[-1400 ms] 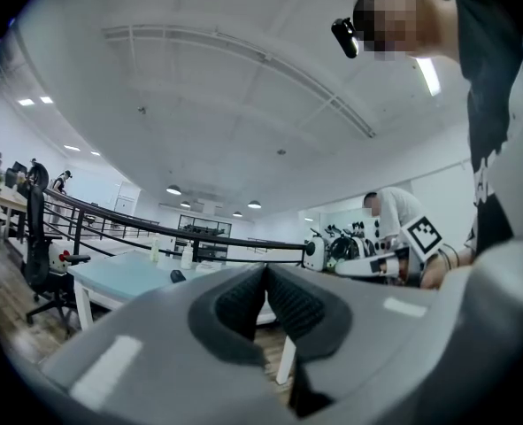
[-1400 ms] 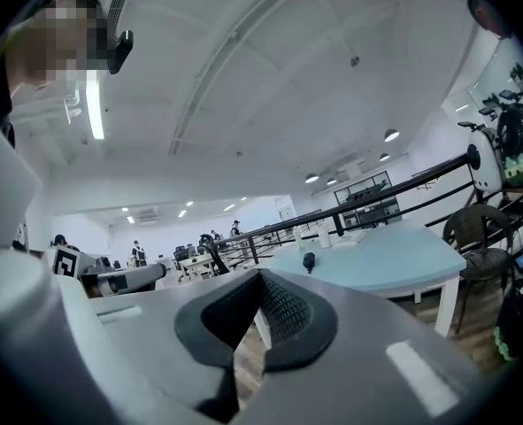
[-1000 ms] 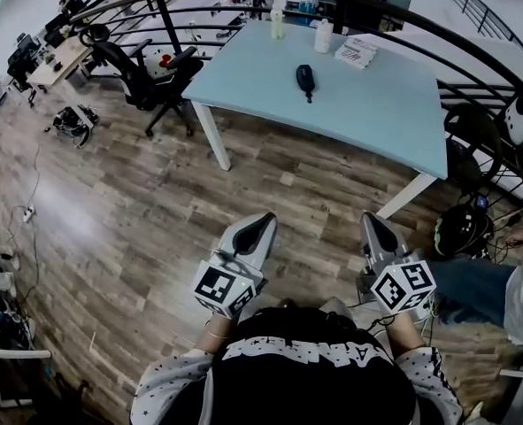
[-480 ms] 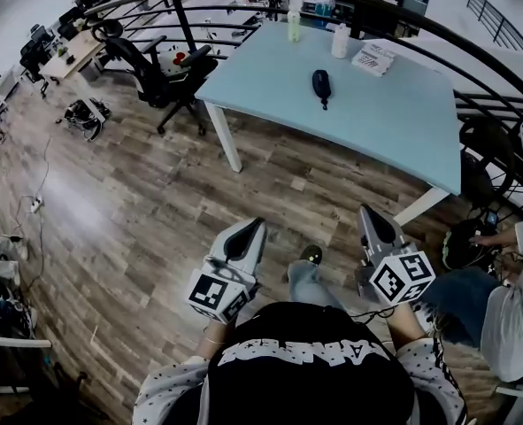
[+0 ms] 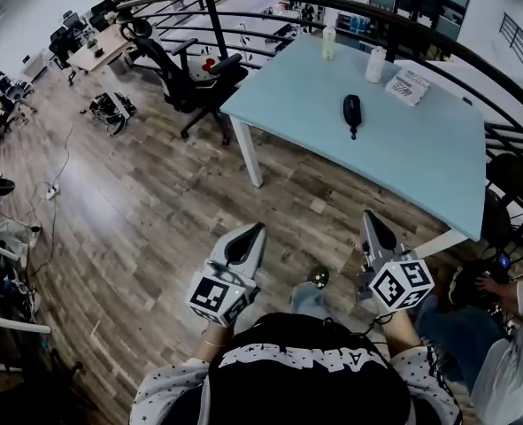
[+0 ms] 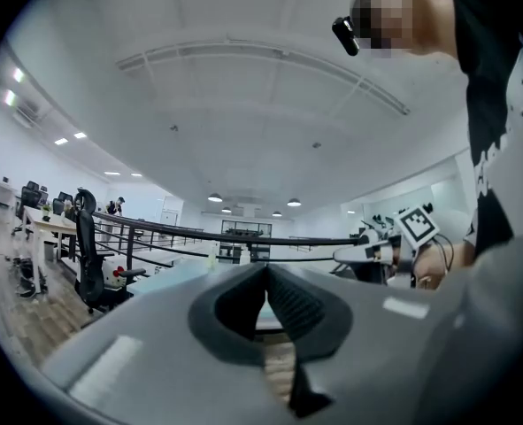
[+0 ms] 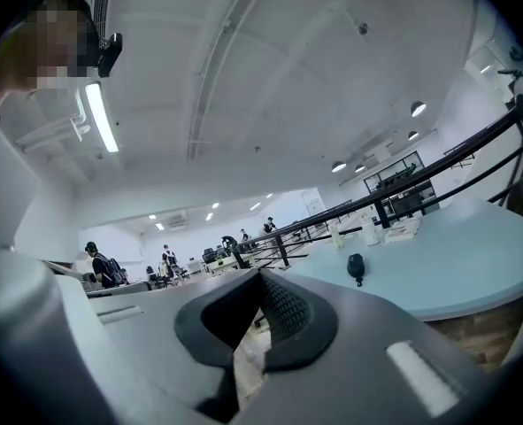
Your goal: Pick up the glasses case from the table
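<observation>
A black chair (image 5: 186,73) stands just off the table's (image 5: 438,162) left corner. The left gripper (image 5: 257,230) is held level over the wood floor (image 5: 155,220), well short of the table's near edge. Its jaws are pressed together with nothing between them. A bottle (image 5: 329,42) stands by the table's far edge. The case (image 5: 352,112), dark and oval, lies flat on the table toward its left half, apart from everything else there. The right gripper (image 5: 368,218) is also held level and short of the table's near edge, its jaws closed tight and empty. A white container (image 5: 376,63) and a printed packet (image 5: 409,87) sit toward the table's far edge, right of the case. A person (image 5: 513,379) sits off the table's near right corner.
</observation>
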A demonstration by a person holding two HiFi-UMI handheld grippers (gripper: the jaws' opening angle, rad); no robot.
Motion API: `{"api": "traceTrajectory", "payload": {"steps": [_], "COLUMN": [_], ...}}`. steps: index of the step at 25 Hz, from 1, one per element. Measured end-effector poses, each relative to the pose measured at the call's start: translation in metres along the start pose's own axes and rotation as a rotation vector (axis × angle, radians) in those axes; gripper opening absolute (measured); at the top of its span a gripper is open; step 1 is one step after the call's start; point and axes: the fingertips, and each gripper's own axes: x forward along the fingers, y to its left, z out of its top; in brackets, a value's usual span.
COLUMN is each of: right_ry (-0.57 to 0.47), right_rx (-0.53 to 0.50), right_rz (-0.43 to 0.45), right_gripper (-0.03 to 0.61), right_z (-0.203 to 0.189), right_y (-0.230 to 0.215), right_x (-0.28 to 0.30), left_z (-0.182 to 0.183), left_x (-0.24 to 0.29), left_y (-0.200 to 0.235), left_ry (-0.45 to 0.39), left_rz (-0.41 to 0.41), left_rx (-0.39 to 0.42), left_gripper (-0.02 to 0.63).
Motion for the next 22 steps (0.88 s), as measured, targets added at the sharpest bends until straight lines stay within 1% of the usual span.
{"api": "traceTrajectory", "payload": {"steps": [2,4,8,15,22], "right_ry": [0.004,0.007,0.009,0.011,0.020], "right_rx": [0.007,0.012,0.025,0.057,0.079], "right_rz": [-0.001,-0.003,-0.010,-0.006,0.019], "right_gripper": [0.005,0.005,0.005,0.006,0.006], "right_z": [0.001,0.003,0.005,0.014,0.024], "right_y": [-0.008,-0.017,-0.038,-0.070,-0.114], "right_x": [0.012,0.021,0.038,0.071,0.121], "left_z": [0.000,0.001,0.005,0.012,0.016], "left_x": [0.014,0.027,0.052,0.094,0.158], "left_y": [0.003,0.005,0.011,0.024,0.044], "left_ry": [0.014,0.014,0.021,0.032,0.032], "left_rz": [-0.013,-0.023,-0.028,-0.024,-0.016], "left_rx": [-0.011,-0.004,-0.011,0.007,0.038], "left_gripper": [0.000,0.000,0.000,0.000,0.000]}}
